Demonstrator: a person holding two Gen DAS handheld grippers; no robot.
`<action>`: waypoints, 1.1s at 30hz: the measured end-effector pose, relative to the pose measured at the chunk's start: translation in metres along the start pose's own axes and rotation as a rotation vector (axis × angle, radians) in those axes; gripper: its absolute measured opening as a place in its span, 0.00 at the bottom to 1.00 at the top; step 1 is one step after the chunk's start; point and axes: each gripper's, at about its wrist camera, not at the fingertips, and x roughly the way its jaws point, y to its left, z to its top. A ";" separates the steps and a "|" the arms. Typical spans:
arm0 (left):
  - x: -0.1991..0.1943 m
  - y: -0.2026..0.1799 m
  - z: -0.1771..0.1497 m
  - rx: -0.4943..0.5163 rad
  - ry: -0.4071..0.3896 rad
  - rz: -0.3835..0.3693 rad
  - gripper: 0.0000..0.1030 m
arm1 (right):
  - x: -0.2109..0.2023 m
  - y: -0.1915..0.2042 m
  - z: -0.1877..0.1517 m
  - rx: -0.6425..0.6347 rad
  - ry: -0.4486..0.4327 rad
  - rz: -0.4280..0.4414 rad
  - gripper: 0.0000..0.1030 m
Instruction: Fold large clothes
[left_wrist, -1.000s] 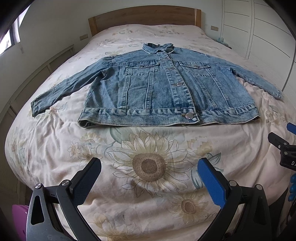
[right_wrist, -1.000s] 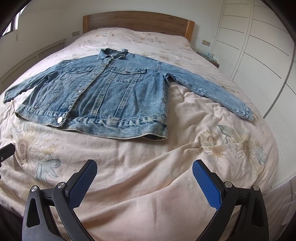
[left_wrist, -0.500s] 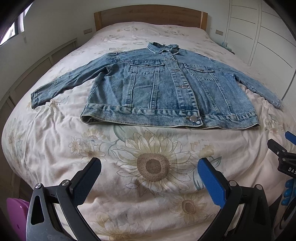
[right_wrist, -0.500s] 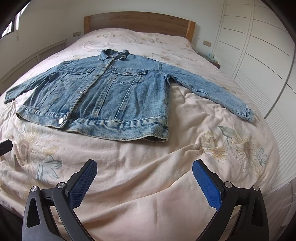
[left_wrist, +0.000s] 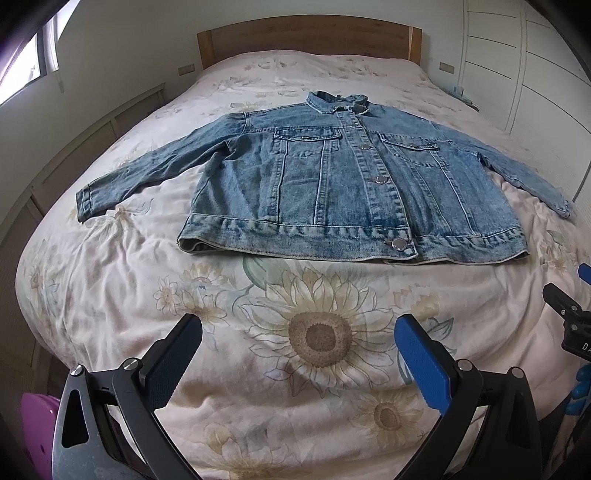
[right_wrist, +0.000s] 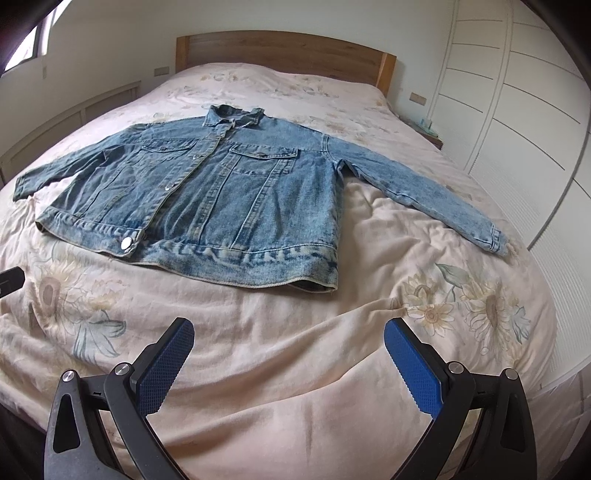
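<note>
On the bed (left_wrist: 110, 280), a denim jacket (left_wrist: 351, 192) lies flat, front up and buttoned (collar toward the headboard (left_wrist: 306, 40)), both sleeves spread out to the sides. The left gripper (left_wrist: 298, 341) and the right gripper (right_wrist: 289, 341) hover over the floral quilt near the hem, apart from the jacket, jaws spread wide and holding nothing.
</note>
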 end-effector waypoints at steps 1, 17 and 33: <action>-0.001 0.000 0.000 0.000 -0.004 -0.001 0.99 | 0.001 0.000 0.000 0.001 0.007 0.004 1.00; -0.001 0.000 0.004 0.008 -0.003 -0.019 0.99 | 0.009 0.005 -0.005 0.006 0.062 0.059 1.00; -0.005 0.001 0.014 -0.001 0.014 0.014 0.99 | 0.021 0.000 0.000 0.013 0.092 0.095 1.00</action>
